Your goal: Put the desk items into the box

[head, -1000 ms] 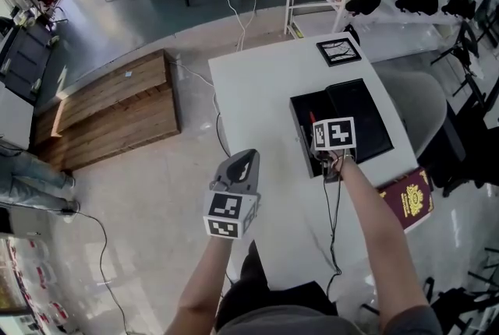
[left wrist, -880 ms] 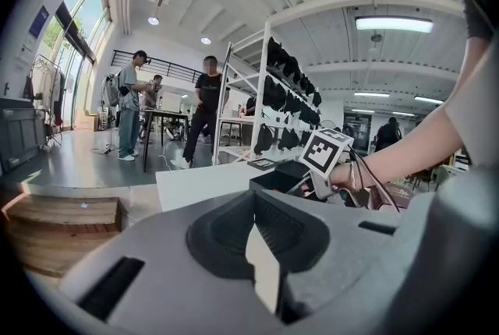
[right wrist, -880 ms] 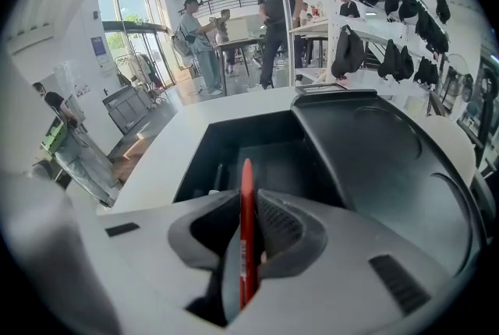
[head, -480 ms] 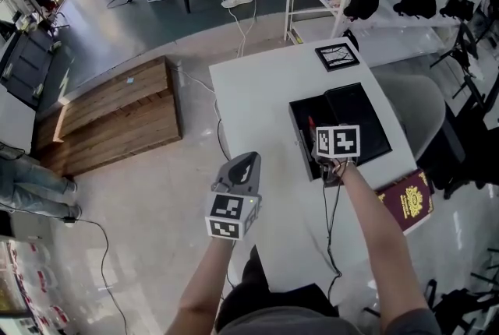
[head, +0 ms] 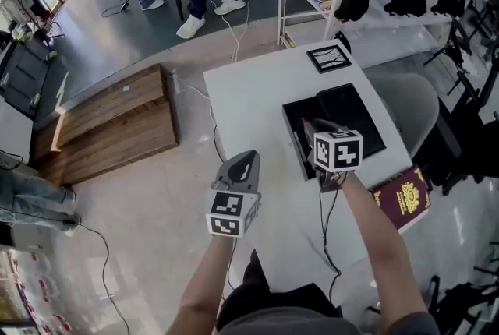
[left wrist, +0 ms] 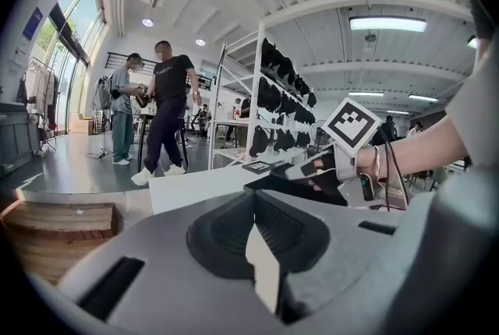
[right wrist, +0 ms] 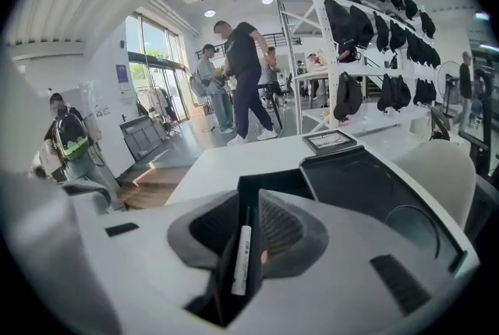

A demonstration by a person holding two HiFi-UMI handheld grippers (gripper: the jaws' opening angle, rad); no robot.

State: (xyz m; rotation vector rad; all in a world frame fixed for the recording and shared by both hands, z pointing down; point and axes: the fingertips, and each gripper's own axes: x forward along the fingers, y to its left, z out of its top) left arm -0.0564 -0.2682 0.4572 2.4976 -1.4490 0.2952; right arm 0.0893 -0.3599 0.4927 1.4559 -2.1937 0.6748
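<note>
My right gripper (right wrist: 248, 226) is released, its 2 jaws having just been opening, with nothing pinched. Through their gap, straight below, 1 white pen (right wrist: 241, 262) lies in the black box (right wrist: 274, 184). A red passport (head: 404, 198) lies behind that gripper, to its right. My left gripper (left wrist: 251, 226) is clenched and empty.

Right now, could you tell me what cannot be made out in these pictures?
- Head view: part of the box's inside, covered by the right gripper, whose fingers have just been opening.
- Right gripper view: whether the white pen seen in the gap between those fingers lies in the box or touches them; its print is too small.
- Head view: the passport's cover lettering, too small.
</note>
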